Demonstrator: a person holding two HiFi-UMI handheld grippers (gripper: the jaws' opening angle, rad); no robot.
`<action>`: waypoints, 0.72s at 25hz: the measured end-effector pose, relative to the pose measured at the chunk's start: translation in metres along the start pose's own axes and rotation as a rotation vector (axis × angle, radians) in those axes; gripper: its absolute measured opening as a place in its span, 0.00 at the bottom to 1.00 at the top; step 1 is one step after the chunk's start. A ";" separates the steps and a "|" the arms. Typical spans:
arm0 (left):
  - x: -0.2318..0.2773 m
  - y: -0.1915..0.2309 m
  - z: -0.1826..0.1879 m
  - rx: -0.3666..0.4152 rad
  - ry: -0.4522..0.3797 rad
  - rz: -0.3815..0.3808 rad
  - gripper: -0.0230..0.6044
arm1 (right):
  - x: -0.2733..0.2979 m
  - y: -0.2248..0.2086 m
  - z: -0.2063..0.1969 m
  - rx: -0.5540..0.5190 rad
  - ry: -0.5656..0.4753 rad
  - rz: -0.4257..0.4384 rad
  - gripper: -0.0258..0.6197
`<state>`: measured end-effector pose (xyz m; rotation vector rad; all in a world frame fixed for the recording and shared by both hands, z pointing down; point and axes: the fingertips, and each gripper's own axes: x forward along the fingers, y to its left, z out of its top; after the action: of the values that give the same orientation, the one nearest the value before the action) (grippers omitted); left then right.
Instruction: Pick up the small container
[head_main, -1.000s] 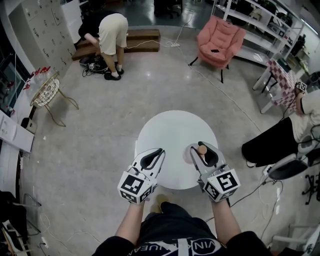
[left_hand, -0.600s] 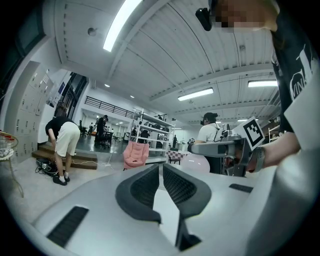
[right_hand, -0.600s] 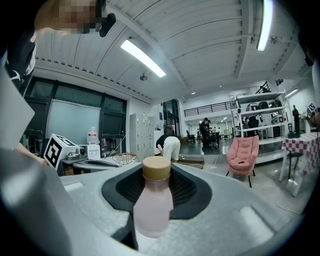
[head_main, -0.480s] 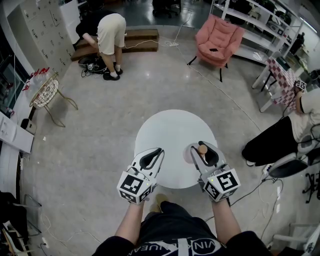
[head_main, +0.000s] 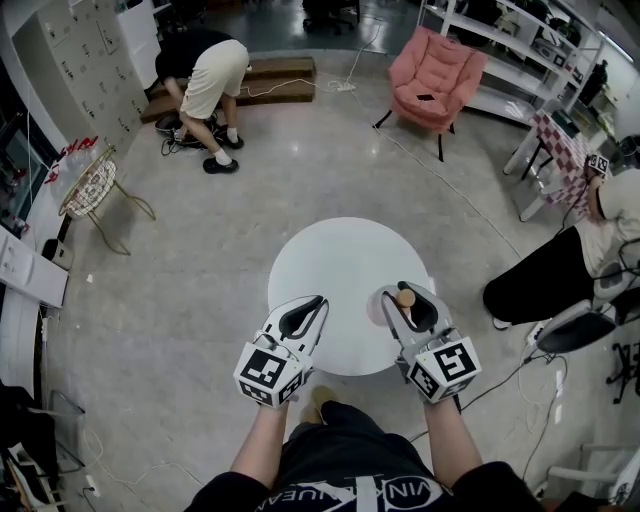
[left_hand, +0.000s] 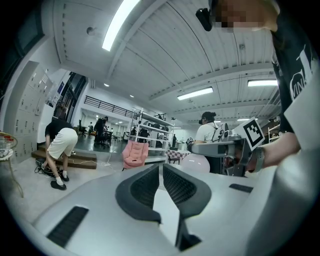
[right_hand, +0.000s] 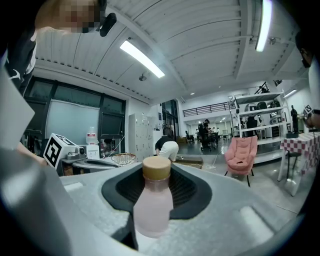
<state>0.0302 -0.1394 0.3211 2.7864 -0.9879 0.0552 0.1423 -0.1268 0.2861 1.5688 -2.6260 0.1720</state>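
Note:
The small container is a pale pink bottle (right_hand: 153, 205) with a tan cap (head_main: 405, 298). It stands upright between the dark pads of my right gripper (head_main: 404, 290), which is shut on it over the near right part of the round white table (head_main: 340, 260). In the right gripper view the bottle fills the middle of that gripper's (right_hand: 156, 172) jaws. My left gripper (head_main: 320, 300) hovers level over the table's near left part, jaws together and holding nothing. The left gripper view shows those tips (left_hand: 161, 167) nearly touching, with the pink bottle (left_hand: 196, 162) off to the right.
A pink armchair (head_main: 438, 78) stands at the back right in front of shelving. A person (head_main: 205, 75) bends over by a low wooden platform at the back left. Another person (head_main: 570, 260) sits close to the table's right. A wire basket stand (head_main: 90, 185) stands left.
Both grippers and the bottle have kept still. The person at the back left has shifted stance, stepping one leg out.

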 end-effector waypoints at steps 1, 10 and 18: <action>0.001 -0.002 0.000 0.000 0.000 -0.001 0.08 | -0.002 -0.001 0.000 0.001 0.000 -0.002 0.25; 0.004 -0.007 0.000 -0.007 0.002 -0.009 0.08 | -0.008 -0.006 -0.002 0.003 0.003 -0.013 0.25; 0.007 -0.014 -0.004 -0.014 0.005 -0.012 0.08 | -0.016 -0.011 -0.008 0.015 0.009 -0.029 0.25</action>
<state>0.0447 -0.1327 0.3236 2.7775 -0.9660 0.0535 0.1595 -0.1164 0.2925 1.6063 -2.5998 0.1964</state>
